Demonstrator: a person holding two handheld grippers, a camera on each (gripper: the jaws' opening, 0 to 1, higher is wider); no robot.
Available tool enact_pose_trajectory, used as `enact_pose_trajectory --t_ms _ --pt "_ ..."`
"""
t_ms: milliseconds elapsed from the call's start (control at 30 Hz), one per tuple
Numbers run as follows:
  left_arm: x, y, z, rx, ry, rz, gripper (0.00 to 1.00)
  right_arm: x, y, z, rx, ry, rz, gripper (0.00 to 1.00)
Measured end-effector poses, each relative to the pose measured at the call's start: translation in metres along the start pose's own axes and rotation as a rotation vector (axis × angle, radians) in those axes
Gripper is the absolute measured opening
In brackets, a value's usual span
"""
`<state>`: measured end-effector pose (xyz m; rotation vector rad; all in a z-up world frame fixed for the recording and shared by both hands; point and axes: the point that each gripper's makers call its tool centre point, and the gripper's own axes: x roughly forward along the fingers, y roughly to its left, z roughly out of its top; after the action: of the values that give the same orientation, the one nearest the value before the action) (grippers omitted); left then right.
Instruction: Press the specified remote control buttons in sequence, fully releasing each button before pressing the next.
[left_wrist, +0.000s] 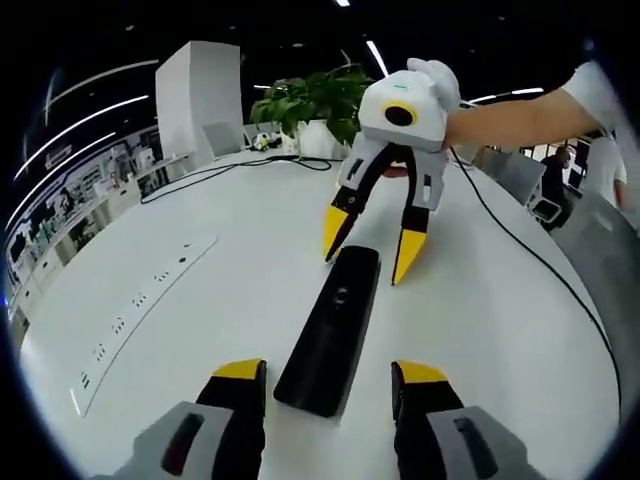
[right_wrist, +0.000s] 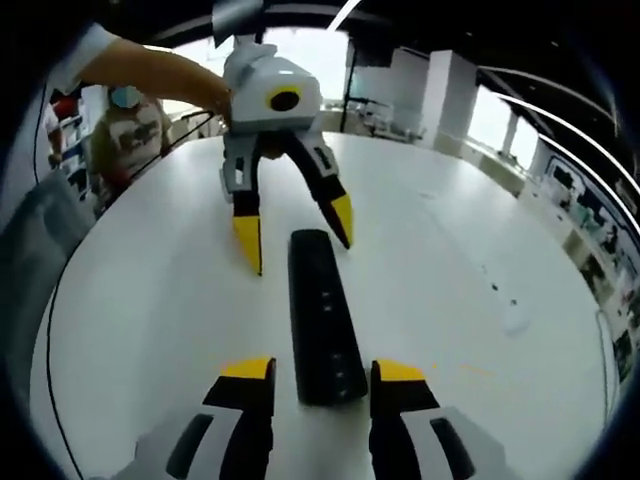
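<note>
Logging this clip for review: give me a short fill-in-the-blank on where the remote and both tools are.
1. The remote lies flat on the ____ table.
2. Both tools' jaws are ____.
3. The right tool and the left tool face each other from ____ ends of the remote.
4. Each jaw tip is coloured ____.

Missing words: white; open; opposite; yellow

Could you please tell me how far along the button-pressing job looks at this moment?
Done: nothing shows a press so far. In hand: the black remote control lies flat on the white table, with the left gripper and right gripper open at opposite ends, jaws straddling it without touching. Left: seemingly all the presses.
</note>
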<state>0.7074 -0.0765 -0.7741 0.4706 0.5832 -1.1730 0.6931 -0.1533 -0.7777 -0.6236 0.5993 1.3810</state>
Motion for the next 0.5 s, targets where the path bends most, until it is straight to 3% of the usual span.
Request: enact_pose_trajectory --t_ms 67,133,400,500 --pt "0.001 -0.021 0.010 -0.002 0.001 -0.011 0.46 0.000 -0.001 0.000 0.002 0.003 0.002 0.30" --pt "0.003 -0.009 0.002 0.014 0.011 -0.033 0.44 0.001 -0.002 0.000 -0.003 0.007 0.004 0.27" --pt "0.001 -0.021 0.007 0.032 0.005 -0.016 0.28 0.002 -0.009 -0.002 -0.025 0.030 0.034 0.22" --pt "0.005 -0.013 0.008 0.024 0.005 -0.036 0.28 0.002 -0.013 -0.003 -0.021 0.039 0.044 0.21"
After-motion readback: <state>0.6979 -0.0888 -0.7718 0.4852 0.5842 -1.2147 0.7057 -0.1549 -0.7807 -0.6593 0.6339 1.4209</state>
